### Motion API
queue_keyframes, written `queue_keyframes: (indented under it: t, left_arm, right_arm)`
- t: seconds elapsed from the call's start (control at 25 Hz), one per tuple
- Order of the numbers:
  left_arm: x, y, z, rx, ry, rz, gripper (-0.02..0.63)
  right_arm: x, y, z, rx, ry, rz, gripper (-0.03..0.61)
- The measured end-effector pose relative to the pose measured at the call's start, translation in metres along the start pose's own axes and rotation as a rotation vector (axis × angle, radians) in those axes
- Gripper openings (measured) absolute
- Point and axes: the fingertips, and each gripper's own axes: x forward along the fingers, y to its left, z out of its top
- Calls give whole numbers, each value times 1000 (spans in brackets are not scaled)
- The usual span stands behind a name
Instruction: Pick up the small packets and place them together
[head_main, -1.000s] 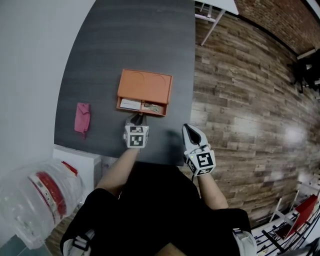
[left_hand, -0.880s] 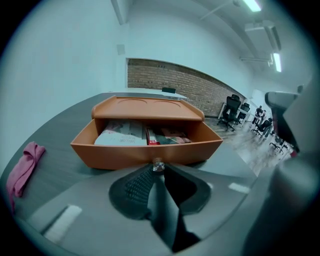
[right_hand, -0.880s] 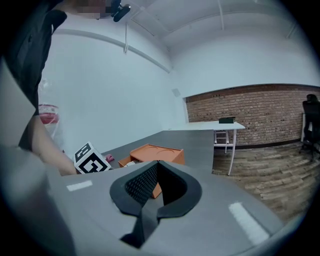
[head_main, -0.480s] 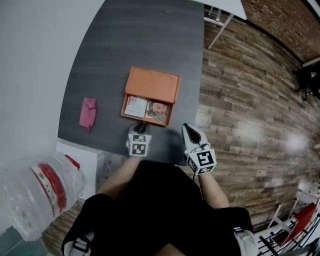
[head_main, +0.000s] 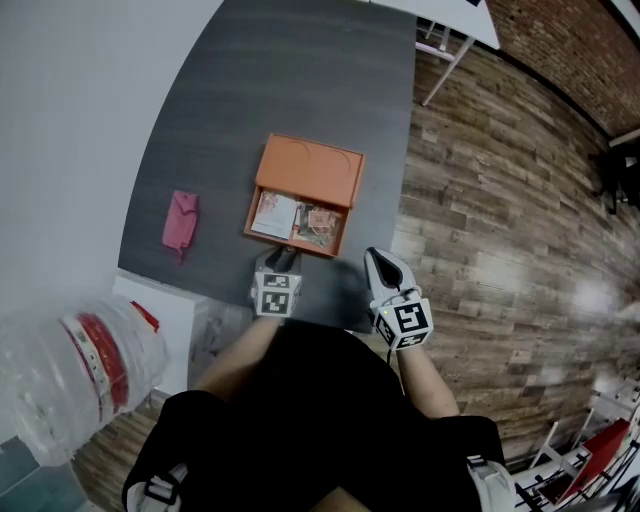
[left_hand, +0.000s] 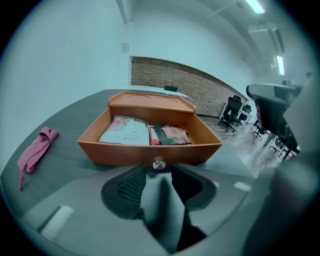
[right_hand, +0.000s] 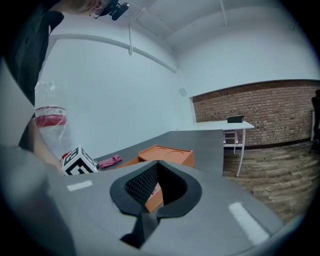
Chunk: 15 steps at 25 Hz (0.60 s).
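One orange drawer, one pink cloth, left tool, right tool

The packets lie with their near ends hidden behind the front wall of the orange drawer, and their print is too small to read. In the right gripper view, the right gripper covers most of that drawer. The clear water bottle is cut off at the left edge.
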Motion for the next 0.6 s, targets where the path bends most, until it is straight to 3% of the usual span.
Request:
queue_keyframes:
  t: [0.12,0.36,0.6]
  left_arm:
    - [-17,4,3,-27,-36,-8,161]
    - [-35,4,62,28,-166,-49,146]
    - [-9,-10,90,34,-72,-211,143]
  right_arm:
    - [-4,-5,3,1,-9,-13,2]
    - [-8,-16,11,-3,-24,-29,2]
    - [-4,-16,19,-25,-33,-22,2]
